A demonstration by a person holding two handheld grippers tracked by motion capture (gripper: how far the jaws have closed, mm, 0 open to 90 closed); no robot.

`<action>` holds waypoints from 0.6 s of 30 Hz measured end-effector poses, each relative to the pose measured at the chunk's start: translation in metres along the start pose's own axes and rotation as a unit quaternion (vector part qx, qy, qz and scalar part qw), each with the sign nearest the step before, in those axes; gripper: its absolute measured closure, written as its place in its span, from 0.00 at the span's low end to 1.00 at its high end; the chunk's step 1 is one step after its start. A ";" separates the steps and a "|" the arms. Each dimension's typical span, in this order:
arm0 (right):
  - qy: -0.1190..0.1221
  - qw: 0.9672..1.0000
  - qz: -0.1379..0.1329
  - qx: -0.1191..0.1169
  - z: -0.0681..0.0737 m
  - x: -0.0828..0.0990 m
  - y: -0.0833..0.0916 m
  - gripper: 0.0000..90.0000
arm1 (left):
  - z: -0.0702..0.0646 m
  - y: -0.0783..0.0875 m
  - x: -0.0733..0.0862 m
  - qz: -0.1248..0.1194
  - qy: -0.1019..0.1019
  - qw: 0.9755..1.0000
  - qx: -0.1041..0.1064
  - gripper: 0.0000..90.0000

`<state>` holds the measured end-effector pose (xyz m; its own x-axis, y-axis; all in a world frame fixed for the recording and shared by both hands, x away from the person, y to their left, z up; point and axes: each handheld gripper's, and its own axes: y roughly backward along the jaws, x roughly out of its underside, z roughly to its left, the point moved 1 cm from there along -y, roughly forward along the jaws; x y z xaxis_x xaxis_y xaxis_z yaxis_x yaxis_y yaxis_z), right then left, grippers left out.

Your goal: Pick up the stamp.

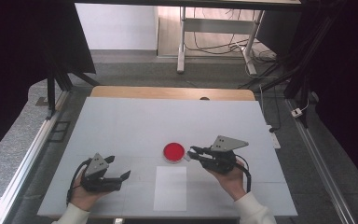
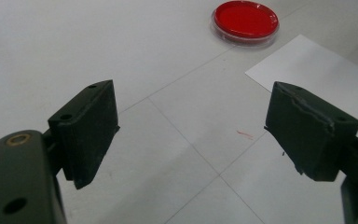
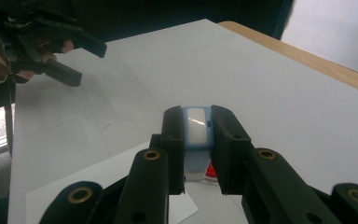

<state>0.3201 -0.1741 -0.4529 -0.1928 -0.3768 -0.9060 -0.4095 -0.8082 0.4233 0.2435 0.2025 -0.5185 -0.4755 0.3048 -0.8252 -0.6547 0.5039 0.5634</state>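
Observation:
A round red dish [image 1: 174,152] with a clear rim lies on the white table [image 1: 135,121], just beyond a white paper sheet [image 1: 170,187]. My right gripper [image 1: 189,154] is at the dish's right edge, shut on a small light-blue and white block [image 3: 196,126]. In the right gripper view the block sits upright between the jaws, with a bit of the red dish [image 3: 209,173] below it. My left gripper [image 1: 120,166] rests at the near left, jaws wide open and nothing between them. In the left gripper view it [image 2: 191,93] faces the dish [image 2: 245,21] and the sheet [image 2: 317,65].
The table's wooden far edge [image 1: 172,92] runs across the back. Metal rails [image 1: 25,163] flank the table on both sides. The left gripper [image 3: 91,64] and its hand show far off in the right gripper view. A faint red mark [image 2: 244,135] is on the table.

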 end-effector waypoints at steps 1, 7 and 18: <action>0.002 1.000 -0.001 -0.003 0.002 0.000 -0.002 0.83 | 0.000 0.000 0.000 0.000 0.001 1.000 -0.001 0.19; 0.007 1.000 0.010 -0.013 0.010 -0.001 -0.011 0.83 | -0.001 0.001 0.001 -0.009 0.004 1.000 -0.001 0.19; 0.015 1.000 0.013 -0.018 0.018 -0.001 -0.015 0.83 | -0.001 0.000 0.000 -0.011 0.004 1.000 -0.001 0.19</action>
<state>0.3100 -0.1537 -0.4585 -0.1763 -0.4114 -0.8942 -0.3725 -0.8130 0.4475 0.2425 0.2014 -0.5184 -0.4665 0.2870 -0.8367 -0.6663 0.5081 0.5458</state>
